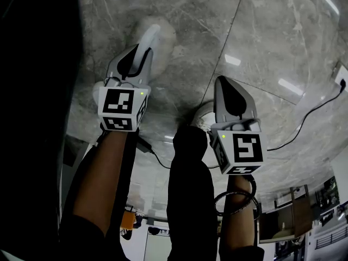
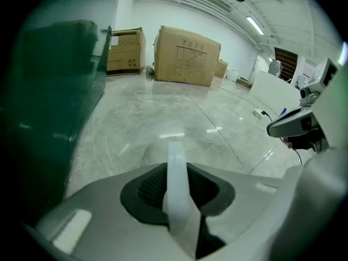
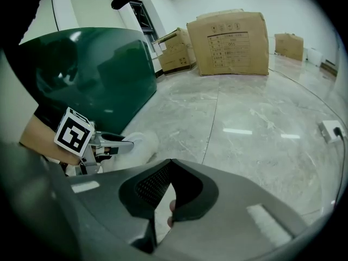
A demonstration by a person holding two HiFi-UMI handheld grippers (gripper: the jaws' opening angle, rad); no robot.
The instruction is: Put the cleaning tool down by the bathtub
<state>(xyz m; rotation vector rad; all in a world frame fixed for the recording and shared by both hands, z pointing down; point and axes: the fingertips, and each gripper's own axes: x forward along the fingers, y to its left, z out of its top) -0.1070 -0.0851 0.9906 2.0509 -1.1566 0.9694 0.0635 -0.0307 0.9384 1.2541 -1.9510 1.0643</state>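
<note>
Cleaning tool (image 2: 175, 162) is clamped in the left claw (image 1: 141, 50); the right claw (image 3: 169, 208) is closed, empty.

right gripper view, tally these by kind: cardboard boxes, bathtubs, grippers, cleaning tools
cardboard boxes: 4
bathtub: 1
grippers: 2, the left gripper and the right gripper
cleaning tool: 1
total: 8
</note>
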